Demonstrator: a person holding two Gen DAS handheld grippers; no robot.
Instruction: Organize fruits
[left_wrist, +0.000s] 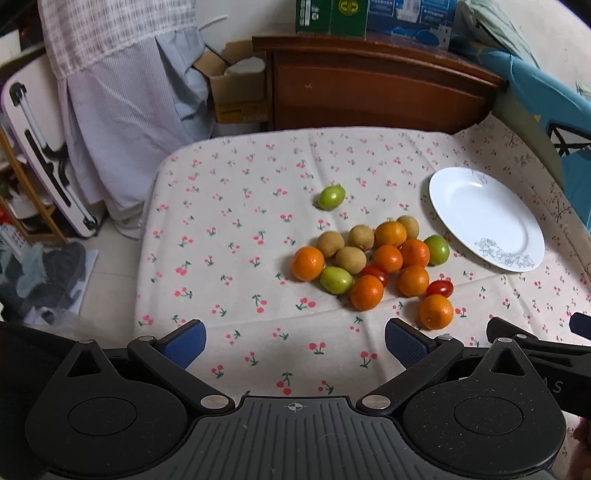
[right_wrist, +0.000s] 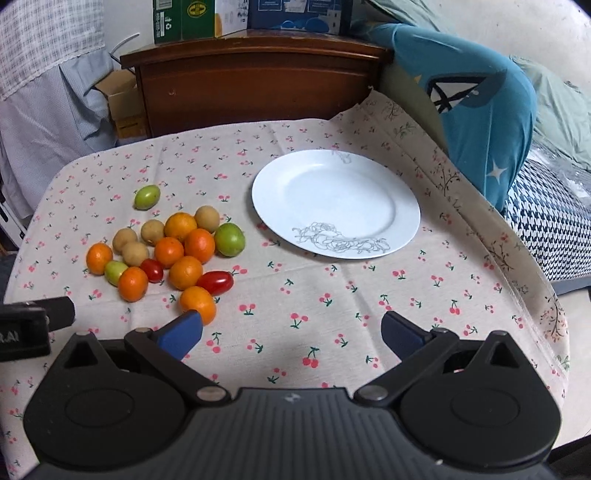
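On the cherry-print tablecloth (right_wrist: 332, 295) a white plate (right_wrist: 336, 173) with a grey line drawing along its near rim lay flat, and nothing sat in it. Just to its left lay the fruit pile (right_wrist: 166, 251), loose on the cloth and touching no container. The pile held seven small oranges, one of them, the nearest orange (right_wrist: 197, 304), lying a little apart at the near edge. Four tan round fruits (right_wrist: 135, 253) clustered at the back and left of the heap. Two red cherry tomatoes were tucked among the oranges, the longer tomato (right_wrist: 215, 282) resting beside the nearest orange. A round green fruit (right_wrist: 229, 239) lay at the pile's right side, closest to the plate but apart from its rim, and a smaller green one was wedged low on the left. One more green fruit, the stray green fruit (right_wrist: 147, 196), lay by itself behind the heap.

The left gripper (left_wrist: 295, 341) hovered over bare cloth near the table's front edge, its blue-padded fingers (left_wrist: 404, 341) spread wide with nothing between them. The right gripper (right_wrist: 291, 332) was likewise spread wide and held nothing, its left pad just in front of the nearest orange.

Behind the table stood a wooden cabinet (right_wrist: 258, 85) with cartons (right_wrist: 184, 16) on top.
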